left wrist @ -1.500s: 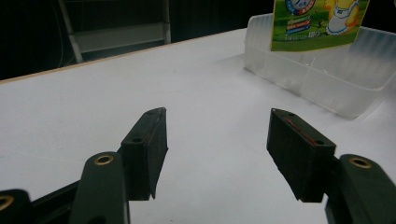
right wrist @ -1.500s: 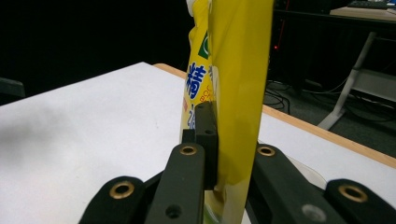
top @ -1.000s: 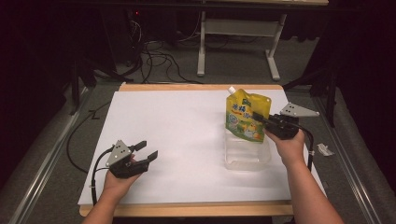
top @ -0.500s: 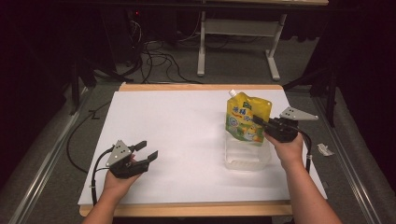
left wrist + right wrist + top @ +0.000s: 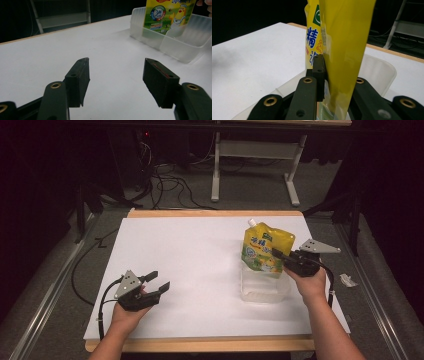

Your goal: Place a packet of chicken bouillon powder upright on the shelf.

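1. Nearest the person, at the left of the high view, the left gripper [image 5: 156, 285] is held low over the white table top [image 5: 200, 255]. Its jaws are spread wide, and nothing is seen between them in the left gripper view [image 5: 116, 82].
2. Farther in and to the right, the right gripper [image 5: 278, 255] is held at the side of a yellow pouch [image 5: 266, 250].
3. In the right gripper view [image 5: 338, 77] the edge of the pouch [image 5: 347, 45] is seen between the two jaws, with the left pad lying against it. The jaws have just been opening slightly; whether the far pad still presses cannot be told.
4. The pouch is stood upright inside a clear plastic bin [image 5: 265, 290], its white spout uppermost. The same bin [image 5: 175, 40] and pouch [image 5: 170, 15] are seen beyond the left gripper's jaws.
5. Beyond the table, a dark floor with cables [image 5: 165, 180] and a grey stand [image 5: 255, 155] are seen.
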A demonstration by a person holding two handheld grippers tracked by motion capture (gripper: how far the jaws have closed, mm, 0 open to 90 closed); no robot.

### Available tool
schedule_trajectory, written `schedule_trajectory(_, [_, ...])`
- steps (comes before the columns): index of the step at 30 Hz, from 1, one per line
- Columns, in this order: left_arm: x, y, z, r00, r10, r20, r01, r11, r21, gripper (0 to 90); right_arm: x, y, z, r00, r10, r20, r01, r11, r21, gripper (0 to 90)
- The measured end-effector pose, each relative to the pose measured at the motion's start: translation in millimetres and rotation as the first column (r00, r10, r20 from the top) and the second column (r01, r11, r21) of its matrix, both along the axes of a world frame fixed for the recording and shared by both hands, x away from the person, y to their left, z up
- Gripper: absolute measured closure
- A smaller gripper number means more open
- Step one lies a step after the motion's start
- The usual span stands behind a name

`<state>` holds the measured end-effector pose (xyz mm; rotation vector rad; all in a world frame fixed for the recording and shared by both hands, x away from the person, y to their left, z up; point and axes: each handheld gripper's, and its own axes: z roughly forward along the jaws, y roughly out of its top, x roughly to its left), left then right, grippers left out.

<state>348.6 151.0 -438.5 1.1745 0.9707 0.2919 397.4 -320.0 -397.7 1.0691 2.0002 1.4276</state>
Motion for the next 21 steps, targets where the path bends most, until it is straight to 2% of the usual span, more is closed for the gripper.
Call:
schedule_trajectory(15, [-0.2,-0.4,0.1,1.0,-0.002,0.0,0.002,1.0,-0.001,38.8,-1.0,-1.1,-3.1,0.9995,-0.028,-0.011,0.028,1.0,-0.015,76.1])
schedule_trajectory(18, [-0.3,-0.8,0.1,1.0,-0.003,-0.001,0.003,1.0,0.0,38.8,-1.2,-1.5,-3.0,0.9992,-0.037,-0.015,0.037,0.999,-0.014,71.7])
schedule_trajectory(19, [-0.3,-0.8,0.2,1.0,-0.003,-0.001,0.003,1.0,-0.001,38.8,-1.3,-1.9,-2.3,0.9987,-0.048,-0.015,0.048,0.999,-0.014,66.8])
schedule_trajectory(20, [-0.3,-0.8,0.2,1.0,-0.003,-0.001,0.003,1.0,-0.001,38.8,-1.3,-1.9,-2.3,0.9987,-0.048,-0.015,0.048,0.999,-0.014,66.8])
schedule_trajectory(21, [-0.3,-0.7,0.2,1.0,-0.003,0.0,0.003,1.0,-0.001,38.8,-1.1,-2.2,-1.5,0.9986,-0.051,-0.011,0.051,0.999,-0.011,61.5])
